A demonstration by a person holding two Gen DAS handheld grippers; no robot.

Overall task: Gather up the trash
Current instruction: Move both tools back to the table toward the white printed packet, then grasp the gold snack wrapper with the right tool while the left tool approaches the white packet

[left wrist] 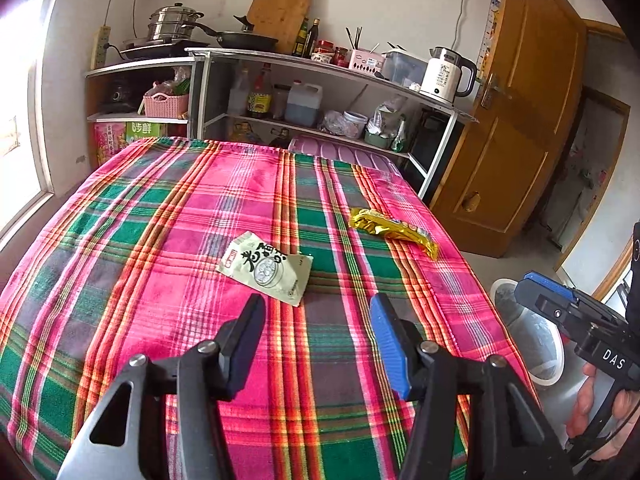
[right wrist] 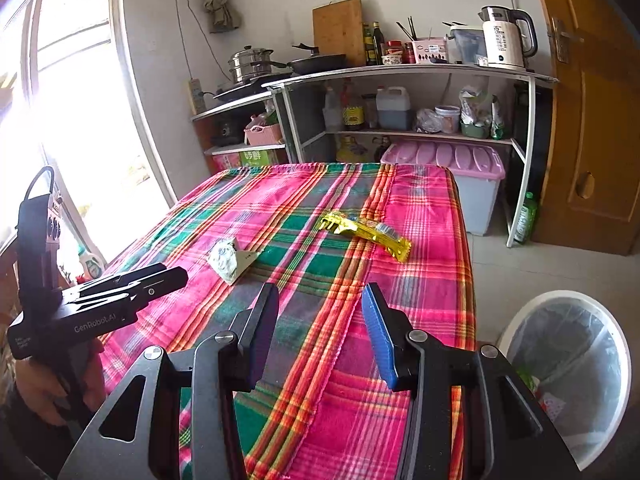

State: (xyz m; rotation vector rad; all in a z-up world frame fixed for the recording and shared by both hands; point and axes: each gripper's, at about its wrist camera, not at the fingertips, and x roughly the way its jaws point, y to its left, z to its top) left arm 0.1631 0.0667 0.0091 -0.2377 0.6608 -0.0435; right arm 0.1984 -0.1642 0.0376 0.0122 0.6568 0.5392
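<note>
Both the left gripper (left wrist: 318,306) and right gripper (right wrist: 320,296) hover wide and empty over the plaid tablecloth (left wrist: 160,208), where the flat white packet (left wrist: 266,266) and gold wrapper (left wrist: 394,232) could slide or snag cloth when pinched.

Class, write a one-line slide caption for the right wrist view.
Open right gripper over a plaid table, two wrappers ahead, bin at right.
</note>
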